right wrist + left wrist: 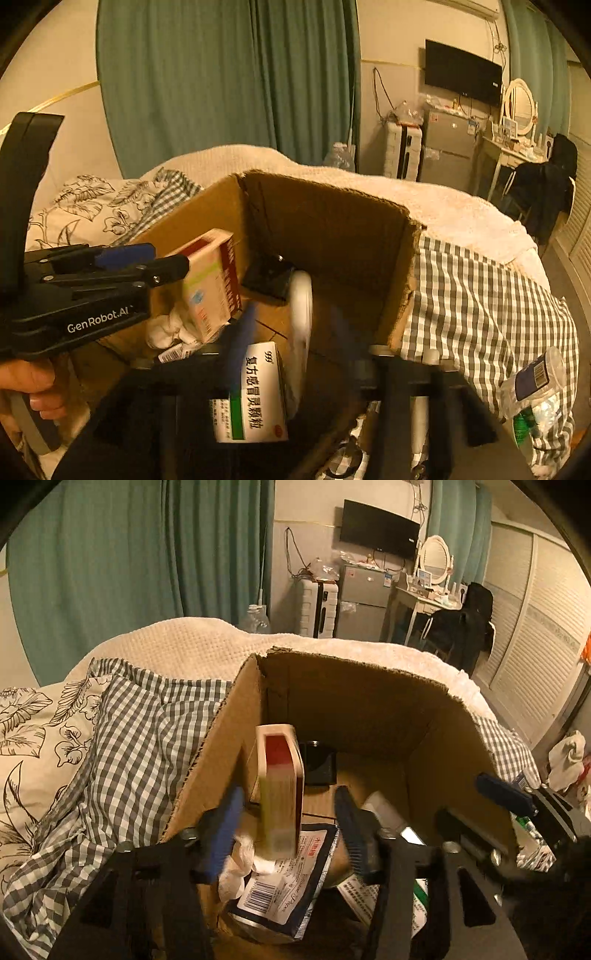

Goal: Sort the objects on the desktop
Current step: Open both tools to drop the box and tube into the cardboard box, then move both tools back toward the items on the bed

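Over cardboard box [369,701], left claw [288,827] wide w/ red-white carton [280,786] dropping, right claw [291,332] wide; bottle [535,391] still on bed.

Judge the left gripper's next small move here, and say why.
Probably lift the left gripper straight out of the cardboard box: its jaws stand apart with gaps either side of the red-and-cream packet, which already sits inside.
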### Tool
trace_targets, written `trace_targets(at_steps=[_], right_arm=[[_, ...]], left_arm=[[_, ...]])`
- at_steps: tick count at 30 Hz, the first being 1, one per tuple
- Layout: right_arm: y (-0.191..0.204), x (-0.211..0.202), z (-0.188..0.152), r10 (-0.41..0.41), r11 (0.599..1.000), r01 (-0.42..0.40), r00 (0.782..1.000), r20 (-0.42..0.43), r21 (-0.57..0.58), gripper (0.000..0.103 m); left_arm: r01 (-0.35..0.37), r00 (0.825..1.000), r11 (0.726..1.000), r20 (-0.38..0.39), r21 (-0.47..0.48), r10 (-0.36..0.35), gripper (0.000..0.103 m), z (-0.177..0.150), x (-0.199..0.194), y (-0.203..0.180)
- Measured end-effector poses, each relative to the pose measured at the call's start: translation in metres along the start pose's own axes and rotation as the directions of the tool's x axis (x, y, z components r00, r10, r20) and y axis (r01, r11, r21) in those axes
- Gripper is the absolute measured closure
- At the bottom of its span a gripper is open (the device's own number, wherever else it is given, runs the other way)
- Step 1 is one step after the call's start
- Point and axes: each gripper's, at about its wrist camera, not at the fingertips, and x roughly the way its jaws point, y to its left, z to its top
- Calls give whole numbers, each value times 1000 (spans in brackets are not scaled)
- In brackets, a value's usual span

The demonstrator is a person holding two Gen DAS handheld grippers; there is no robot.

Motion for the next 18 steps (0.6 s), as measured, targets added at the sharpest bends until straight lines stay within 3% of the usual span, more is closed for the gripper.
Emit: trace_targets(at_steps=[4,7,11,14,18], right_arm=[[8,-14,5,-42,999,43,998,48,-30,35],[4,-33,5,-66,998,67,993,93,-13,31],[-2,-55,6,-88,996,87,985,147,16,27],[-7,-74,9,-106,994,100,975,193,40,18],[-15,-99,13,-140,989,126,961,237,74,12]], left_arm=[[14,999,1000,38,-21,-13,32,4,-14,1],[12,996,999,92,-32,-9,14,6,-31,-1],[9,990,999,142,-49,-2,12,10,-46,-2],[11,986,997,168,-70,1,12,12,-57,-4],[21,974,996,227,-91,0,4,13,-75,-10]])
